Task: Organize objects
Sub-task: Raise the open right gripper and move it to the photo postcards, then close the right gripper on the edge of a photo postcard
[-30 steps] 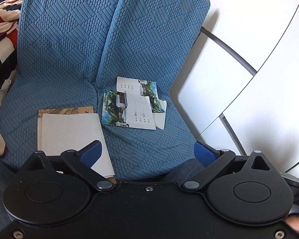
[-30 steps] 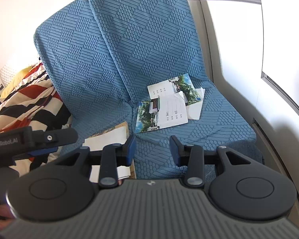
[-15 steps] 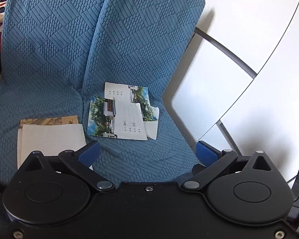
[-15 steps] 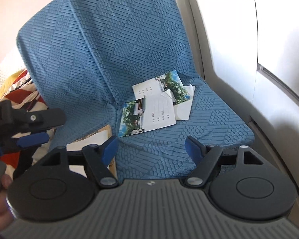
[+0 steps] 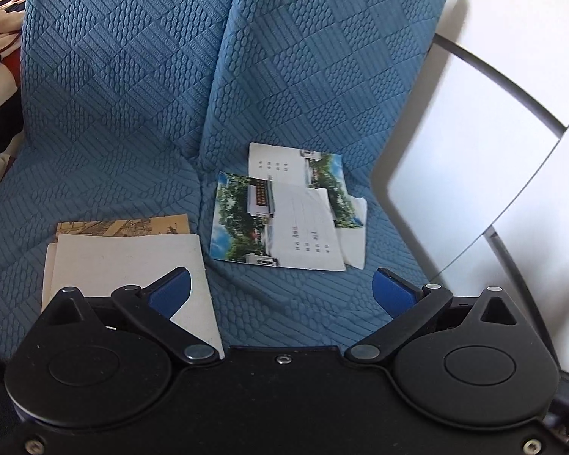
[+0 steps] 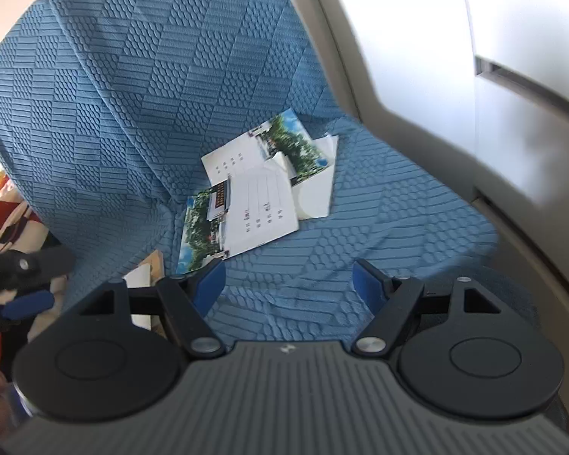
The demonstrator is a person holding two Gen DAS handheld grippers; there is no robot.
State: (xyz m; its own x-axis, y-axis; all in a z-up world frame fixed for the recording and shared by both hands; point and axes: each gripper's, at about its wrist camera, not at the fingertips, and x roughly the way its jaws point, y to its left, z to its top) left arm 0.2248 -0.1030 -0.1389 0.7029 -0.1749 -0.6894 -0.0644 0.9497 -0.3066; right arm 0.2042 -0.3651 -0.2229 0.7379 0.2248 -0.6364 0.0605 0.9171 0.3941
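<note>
On the blue quilted sofa (image 5: 132, 113) your postcards (image 5: 284, 223) lie overlapping; both tongs, left (image 5: 280, 292) and right (image 6: 288, 280), are spread and empty.

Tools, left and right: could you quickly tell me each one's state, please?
Left tool: open, holding nothing.
Right tool: open, jaws just widened, nothing between them.
</note>
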